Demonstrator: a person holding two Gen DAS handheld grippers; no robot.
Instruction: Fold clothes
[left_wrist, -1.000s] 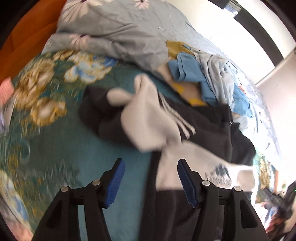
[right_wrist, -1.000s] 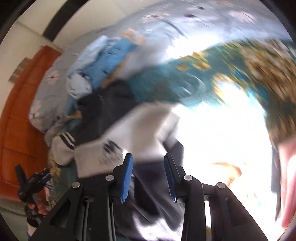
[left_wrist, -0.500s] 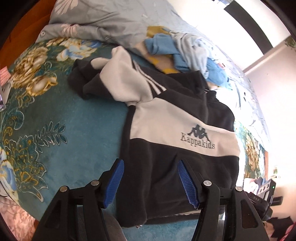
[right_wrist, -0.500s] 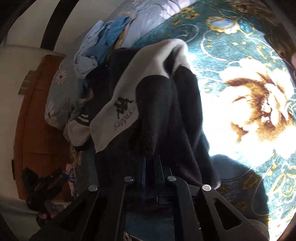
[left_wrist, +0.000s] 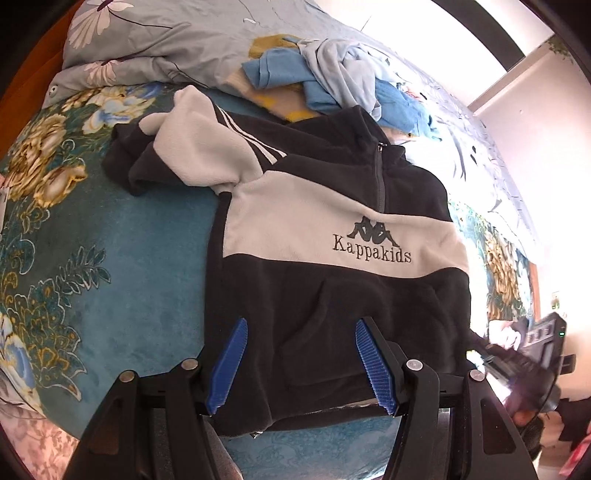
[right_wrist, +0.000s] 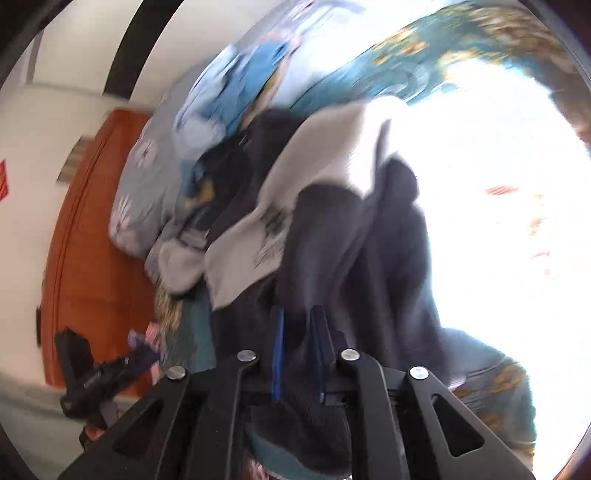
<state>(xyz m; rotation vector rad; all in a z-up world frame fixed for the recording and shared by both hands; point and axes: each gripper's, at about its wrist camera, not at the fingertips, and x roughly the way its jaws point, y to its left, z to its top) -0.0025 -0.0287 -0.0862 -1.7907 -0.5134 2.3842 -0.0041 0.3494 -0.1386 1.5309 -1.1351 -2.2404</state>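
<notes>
A black and grey Kappakids fleece pullover (left_wrist: 332, 266) lies front up on a teal floral blanket (left_wrist: 92, 240), one sleeve (left_wrist: 199, 147) bunched at its upper left. My left gripper (left_wrist: 299, 365) is open and empty over the pullover's bottom hem. My right gripper (right_wrist: 297, 350) is shut on the pullover's dark hem (right_wrist: 332, 295) at its right side; that view is blurred. The right gripper also shows at the right edge of the left wrist view (left_wrist: 517, 362).
A pile of blue, pale grey and yellow clothes (left_wrist: 332, 74) lies behind the pullover. A grey floral duvet (left_wrist: 166, 37) covers the far bed. An orange headboard (right_wrist: 85, 240) stands at the left of the right wrist view.
The pullover went from bunched to spread flat. My right gripper closed on its hem and is moving with it. My left gripper stayed open and drew back toward the hem.
</notes>
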